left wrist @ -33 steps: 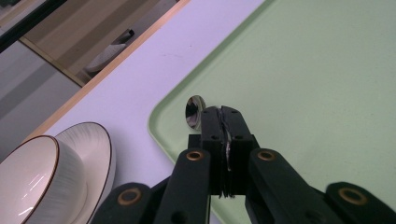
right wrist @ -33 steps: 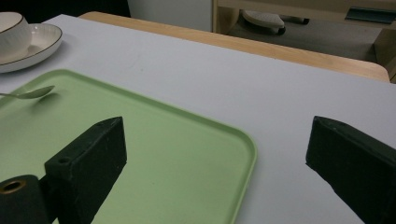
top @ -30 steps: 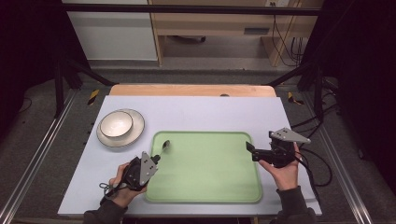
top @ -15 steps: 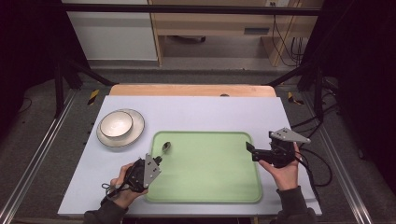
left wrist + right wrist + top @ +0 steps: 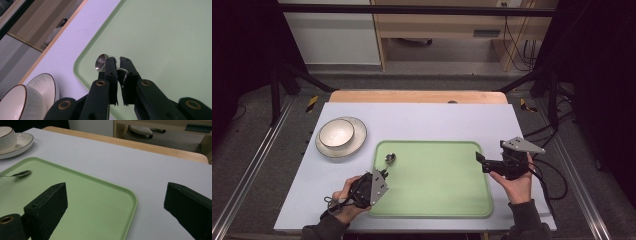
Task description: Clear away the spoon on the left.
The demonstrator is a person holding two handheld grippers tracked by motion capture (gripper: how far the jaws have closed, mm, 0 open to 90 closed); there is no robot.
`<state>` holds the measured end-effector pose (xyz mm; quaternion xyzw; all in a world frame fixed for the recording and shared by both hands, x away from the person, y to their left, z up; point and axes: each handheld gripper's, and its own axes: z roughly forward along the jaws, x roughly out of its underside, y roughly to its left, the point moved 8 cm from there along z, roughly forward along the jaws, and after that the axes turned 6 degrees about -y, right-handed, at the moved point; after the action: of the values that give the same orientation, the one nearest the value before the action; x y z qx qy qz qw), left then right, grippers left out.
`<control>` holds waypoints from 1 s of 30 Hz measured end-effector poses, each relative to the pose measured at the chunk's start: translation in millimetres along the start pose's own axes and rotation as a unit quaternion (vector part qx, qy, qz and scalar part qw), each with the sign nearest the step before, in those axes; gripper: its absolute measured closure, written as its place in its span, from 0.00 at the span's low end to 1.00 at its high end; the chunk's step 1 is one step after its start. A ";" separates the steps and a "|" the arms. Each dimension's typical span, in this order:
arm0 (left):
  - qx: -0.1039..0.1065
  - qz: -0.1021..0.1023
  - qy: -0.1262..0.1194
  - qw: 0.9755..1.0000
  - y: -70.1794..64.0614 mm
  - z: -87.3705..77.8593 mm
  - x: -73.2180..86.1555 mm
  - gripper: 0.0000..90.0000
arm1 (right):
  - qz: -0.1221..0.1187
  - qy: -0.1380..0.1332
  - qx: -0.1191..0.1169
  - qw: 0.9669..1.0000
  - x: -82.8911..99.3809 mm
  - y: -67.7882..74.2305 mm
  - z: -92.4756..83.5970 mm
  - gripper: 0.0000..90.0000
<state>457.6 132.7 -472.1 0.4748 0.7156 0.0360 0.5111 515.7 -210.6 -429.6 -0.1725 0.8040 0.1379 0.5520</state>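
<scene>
one spoon (image 5: 389,159) lay at the near-left corner of the one green tray (image 5: 437,200), handle clamped in the left gripper (image 5: 383,174), long axis running away from the person with its scoop at the far end. right gripper (image 5: 480,160) hovered over the tray's right edge, jaws wide apart and empty. one bowl (image 5: 336,133) sat on one plate (image 5: 357,142), left of the tray.

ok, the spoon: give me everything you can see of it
A small shiny metal spoon, silvery, with an oval bowl. Its bowl sits over the near-left corner of the green tray, pointing away from the person. The thin handle runs back between the closed jaws of the left gripper, which clamps it. Whether the bowl rests on the tray or hangs just above can't be told.
</scene>
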 end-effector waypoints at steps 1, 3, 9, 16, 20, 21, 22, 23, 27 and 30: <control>0.002 0.003 0.000 1.000 -0.4 -0.1 -0.3 0.94 | 0.000 0.000 0.000 1.000 0.0 0.0 0.0 0.06; 0.003 0.006 -0.001 1.000 -1.5 0.0 -0.9 0.94 | -0.001 0.000 -0.001 1.000 0.0 -0.1 -0.2 0.06; 0.011 0.020 0.003 1.000 -5.4 1.2 -0.8 0.94 | 0.002 0.002 -0.001 1.000 0.6 1.0 0.7 0.06; 0.022 0.027 0.006 0.999 -10.3 3.1 -0.8 0.92 | -0.001 0.002 -0.001 1.000 0.6 0.4 0.5 0.06; 0.024 0.029 0.007 0.999 -10.7 2.9 -0.8 0.91 | 0.001 0.001 -0.001 1.000 0.2 0.5 0.3 0.06; 0.026 0.029 0.007 0.999 -10.9 3.0 -0.7 0.91 | 0.000 0.001 -0.001 1.000 0.1 0.4 0.1 0.06; 0.027 0.031 0.007 0.999 -11.0 3.2 -0.6 0.91 | 0.000 0.000 -0.001 1.000 0.0 0.3 -0.1 0.06; 0.028 0.032 0.008 0.999 -11.5 3.4 -0.5 0.90 | -0.001 0.000 -0.001 1.000 -0.1 -0.1 -0.3 0.06; 0.034 0.037 0.012 0.999 -13.2 4.3 0.2 0.89 | 0.001 0.000 -0.002 1.000 -0.5 0.0 -0.8 0.06; 0.040 0.039 0.014 0.998 -14.9 5.2 0.9 0.88 | 0.002 0.000 -0.002 1.000 -0.5 0.0 -0.5 0.06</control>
<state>451.9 122.9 -483.2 0.5220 0.7042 0.0339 0.4801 515.4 -210.7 -428.9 -0.1721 0.8038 0.1402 0.5519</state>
